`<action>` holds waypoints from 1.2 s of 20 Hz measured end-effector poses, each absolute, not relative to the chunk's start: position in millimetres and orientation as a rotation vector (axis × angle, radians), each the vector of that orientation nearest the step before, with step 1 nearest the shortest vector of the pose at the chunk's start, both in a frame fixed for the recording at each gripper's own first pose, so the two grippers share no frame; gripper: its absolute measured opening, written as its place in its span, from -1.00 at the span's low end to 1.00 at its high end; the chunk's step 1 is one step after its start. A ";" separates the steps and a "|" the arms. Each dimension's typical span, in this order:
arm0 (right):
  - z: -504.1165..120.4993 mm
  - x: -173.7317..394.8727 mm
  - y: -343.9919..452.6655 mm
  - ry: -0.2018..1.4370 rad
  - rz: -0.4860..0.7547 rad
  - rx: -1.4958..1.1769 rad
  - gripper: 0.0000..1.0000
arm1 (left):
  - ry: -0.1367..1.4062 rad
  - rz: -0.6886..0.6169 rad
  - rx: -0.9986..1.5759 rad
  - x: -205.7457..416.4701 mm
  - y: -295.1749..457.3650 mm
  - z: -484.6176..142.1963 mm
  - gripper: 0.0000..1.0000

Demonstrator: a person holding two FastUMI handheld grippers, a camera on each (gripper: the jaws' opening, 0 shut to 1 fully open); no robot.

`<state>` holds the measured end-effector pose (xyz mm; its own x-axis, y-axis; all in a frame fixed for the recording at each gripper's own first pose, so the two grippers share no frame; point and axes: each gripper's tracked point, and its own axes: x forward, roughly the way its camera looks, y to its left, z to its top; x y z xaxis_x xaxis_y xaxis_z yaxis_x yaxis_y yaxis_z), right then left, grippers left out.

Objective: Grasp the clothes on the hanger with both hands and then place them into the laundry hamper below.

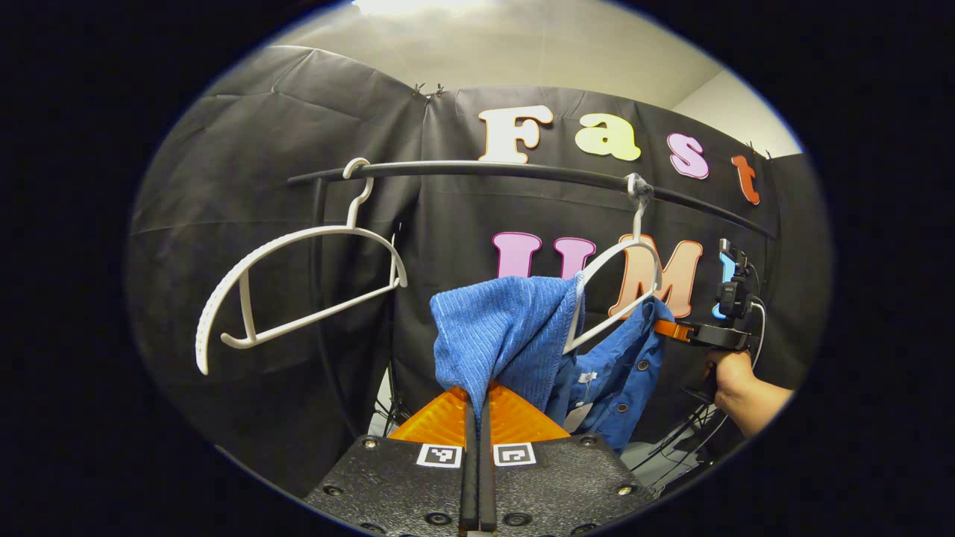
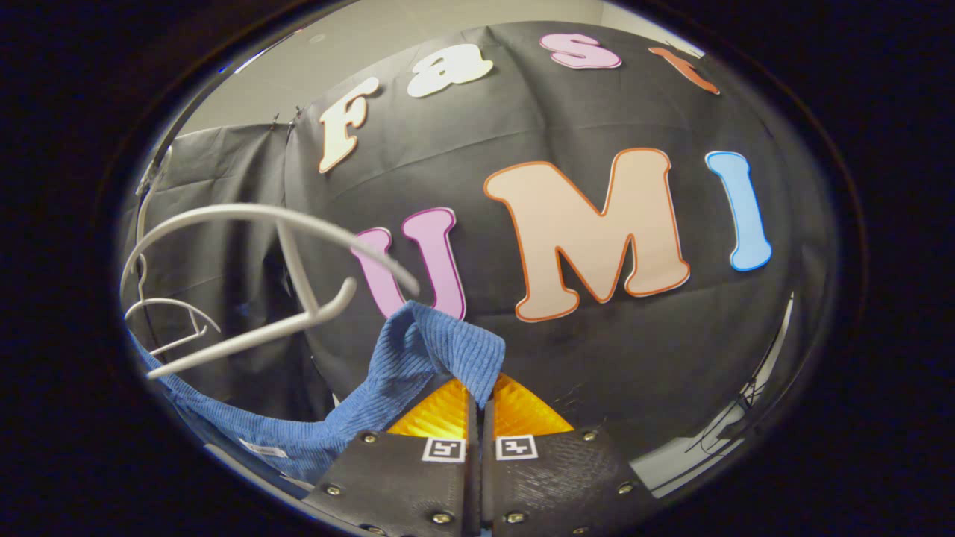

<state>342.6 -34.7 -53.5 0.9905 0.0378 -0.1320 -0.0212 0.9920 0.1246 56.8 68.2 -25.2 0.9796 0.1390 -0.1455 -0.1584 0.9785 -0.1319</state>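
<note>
A blue ribbed garment (image 1: 507, 335) with buttons hangs partly off a white hanger (image 1: 619, 291) on the black rail (image 1: 522, 171). My left gripper (image 1: 477, 391) is shut on a fold of its cloth near the left shoulder. Farther right in the left gripper view, the right gripper (image 1: 668, 328), held by a hand (image 1: 742, 388), pinches the garment's other side. In the right gripper view my right gripper (image 2: 477, 391) is shut on the blue garment (image 2: 418, 365), which trails down to the left, below the white hanger (image 2: 283, 276).
A second, bare white hanger (image 1: 298, 291) hangs at the rail's left end, tilted; it appears small at the far left in the right gripper view (image 2: 168, 321). Black cloth walls close in behind. Cables and a stand (image 1: 686, 440) sit low on the right.
</note>
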 end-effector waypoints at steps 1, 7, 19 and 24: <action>-60.8 342.2 -32.3 0.145 0.038 0.110 -0.98 | 0.153 0.155 -0.138 53.5 69.9 -33.0 -0.97; -95.1 322.6 -21.9 0.189 0.062 0.102 -0.99 | 0.194 0.149 -0.093 55.2 62.5 -60.8 -0.97; -129.1 273.1 -25.1 0.243 0.101 0.072 -0.99 | 0.327 0.137 -0.132 36.1 41.6 -122.5 -0.96; -123.1 251.4 -37.3 0.250 0.105 0.083 -0.94 | 0.293 0.120 -0.105 44.9 25.2 -104.3 -0.97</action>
